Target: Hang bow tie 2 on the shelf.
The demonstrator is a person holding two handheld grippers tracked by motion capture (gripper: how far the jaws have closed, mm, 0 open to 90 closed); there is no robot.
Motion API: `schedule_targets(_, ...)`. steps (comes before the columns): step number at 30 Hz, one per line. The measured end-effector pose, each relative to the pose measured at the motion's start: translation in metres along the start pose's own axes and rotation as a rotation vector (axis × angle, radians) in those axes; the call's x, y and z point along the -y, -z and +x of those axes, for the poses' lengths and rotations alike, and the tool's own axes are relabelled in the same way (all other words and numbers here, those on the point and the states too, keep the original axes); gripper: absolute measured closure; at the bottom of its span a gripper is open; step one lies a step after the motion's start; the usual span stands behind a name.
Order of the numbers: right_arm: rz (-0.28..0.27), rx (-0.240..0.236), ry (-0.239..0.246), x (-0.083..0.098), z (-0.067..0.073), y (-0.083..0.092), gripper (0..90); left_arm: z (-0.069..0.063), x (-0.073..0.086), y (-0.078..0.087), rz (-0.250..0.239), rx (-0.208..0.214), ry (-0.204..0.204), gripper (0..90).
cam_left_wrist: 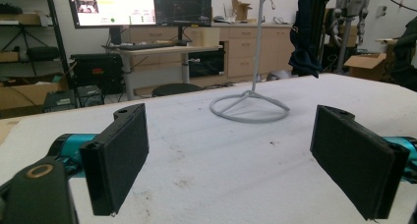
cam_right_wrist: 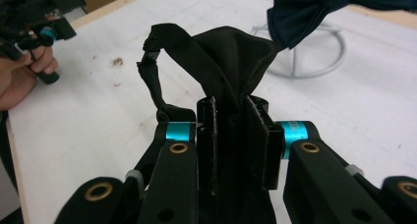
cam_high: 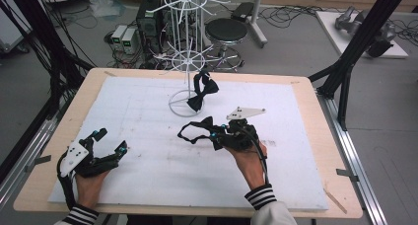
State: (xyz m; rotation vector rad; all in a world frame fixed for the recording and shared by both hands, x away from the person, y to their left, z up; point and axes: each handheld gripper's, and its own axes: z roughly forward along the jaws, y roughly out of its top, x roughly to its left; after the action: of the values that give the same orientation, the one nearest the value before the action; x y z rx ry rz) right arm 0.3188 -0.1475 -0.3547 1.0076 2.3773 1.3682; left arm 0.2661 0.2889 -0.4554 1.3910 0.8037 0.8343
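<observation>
The right gripper [cam_right_wrist: 231, 150] has its fingers [cam_right_wrist: 206, 145] clamped on the middle of a black bow tie [cam_high: 199, 129], which sits low over the bench [cam_high: 148, 136] just in front of the white wire stand [cam_high: 186, 62]. Its strap loops out to the side away from the gripper. A second bow tie [cam_high: 202, 89] hangs on the stand's lower tier, close to its ring base. The left gripper [cam_high: 112, 141], well off to the stand's near left, rests with its fingers [cam_left_wrist: 118, 157] spread wide and nothing between them.

To hang this one well, I'd judge the strap loop needs holding open, perhaps by the free gripper, then lifting over a bare prong away from the hanging tie.

No brand, label or writing is readable on the ties or stand.
</observation>
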Motion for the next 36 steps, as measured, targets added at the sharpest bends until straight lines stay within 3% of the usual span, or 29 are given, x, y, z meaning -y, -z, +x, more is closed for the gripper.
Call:
schedule_targets(7, -0.059, 0.027, -0.012, -0.007, 0.001, 0.003, 75.9, 0.000, 0.000, 0.000, -0.001, -0.001, 0.000, 15.0)
schedule_targets(15, -0.127, 0.060, 0.022, -0.023, 0.006, 0.002, 75.9, 0.000, 0.000, 0.000, -0.001, 0.000, 0.000, 15.0)
schedule_targets(23, -0.182, 0.089, 0.025, -0.033, 0.008, 0.000, 75.9, 0.000, 0.000, 0.000, -0.001, -0.001, 0.001, 15.0)
schedule_targets(36, -0.212, 0.107, 0.051, -0.043, 0.000, -0.001, 75.9, 0.000, 0.000, 0.000, -0.001, -0.001, 0.002, 15.0)
